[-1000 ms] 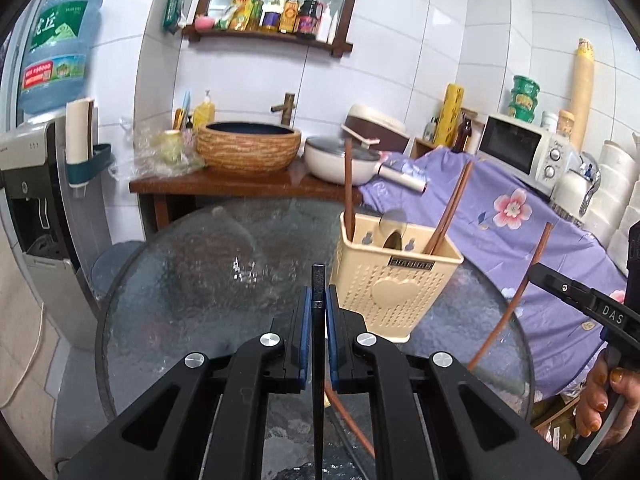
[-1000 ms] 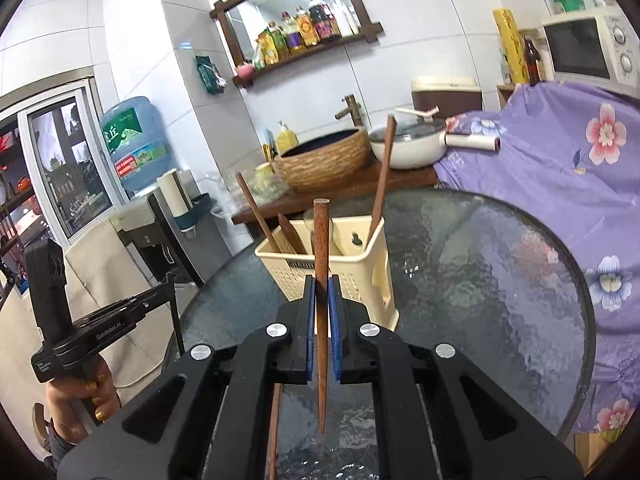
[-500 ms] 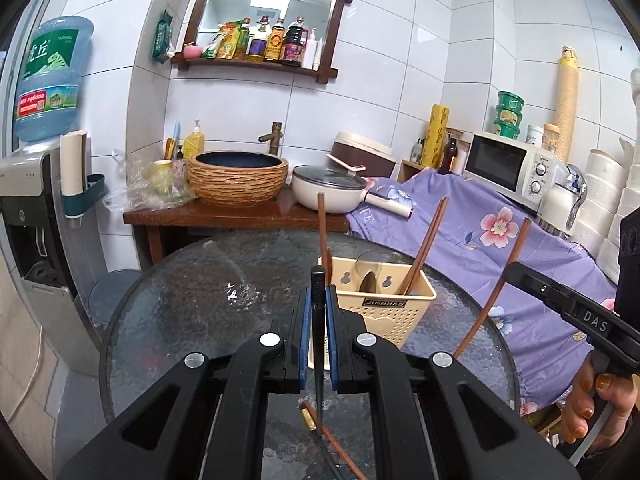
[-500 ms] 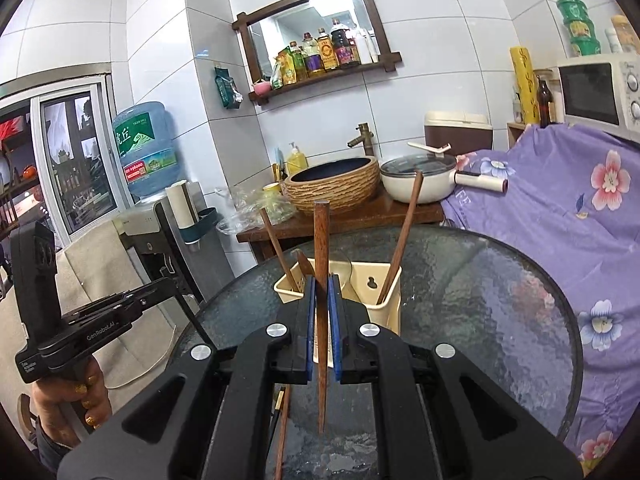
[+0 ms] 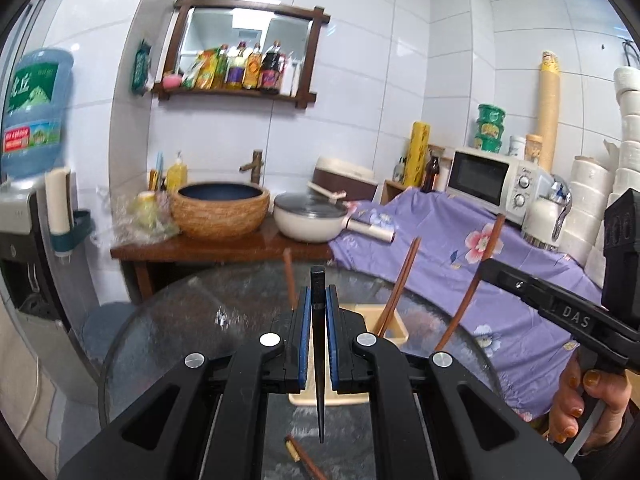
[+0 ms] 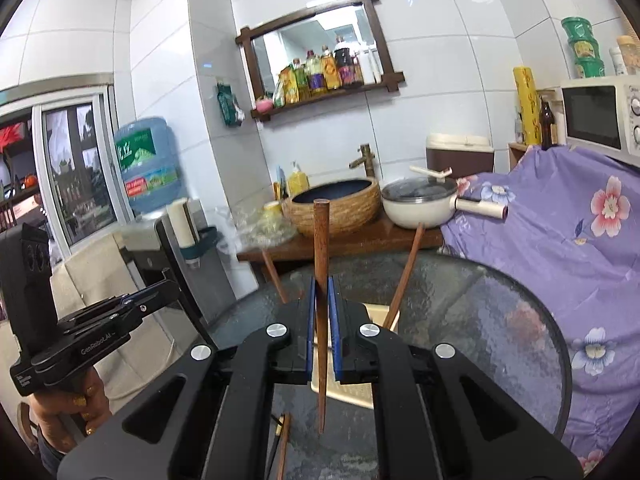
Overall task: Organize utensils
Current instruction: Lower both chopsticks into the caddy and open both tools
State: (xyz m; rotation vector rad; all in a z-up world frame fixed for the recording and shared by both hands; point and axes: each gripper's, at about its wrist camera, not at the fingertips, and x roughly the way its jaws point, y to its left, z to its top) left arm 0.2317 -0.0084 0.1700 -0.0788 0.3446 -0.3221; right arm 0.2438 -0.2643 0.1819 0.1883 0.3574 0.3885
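Observation:
My left gripper (image 5: 318, 300) is shut on a black chopstick (image 5: 319, 400), which it holds upright above the round glass table (image 5: 180, 320). My right gripper (image 6: 321, 292) is shut on a brown chopstick (image 6: 321, 232), also upright. A cream utensil basket (image 5: 394, 322) stands on the table just beyond both grippers, mostly hidden by the fingers, with brown chopsticks (image 5: 402, 280) leaning in it. From the right wrist view the basket (image 6: 378, 312) shows the same way. A loose brown chopstick (image 5: 304, 456) lies on the glass below. The right gripper (image 5: 494, 270) shows at the right edge.
Behind the table a wooden shelf (image 5: 208, 248) carries a woven basin (image 5: 220, 210) and a white pan (image 5: 310, 220). A purple floral cloth (image 5: 460, 240) with a microwave (image 5: 486, 178) is at the right. A water dispenser (image 5: 24, 220) stands left.
Both grippers have risen with their chopsticks still held. The basket has dropped lower in both views, now largely behind the fingers, and more wall shows.

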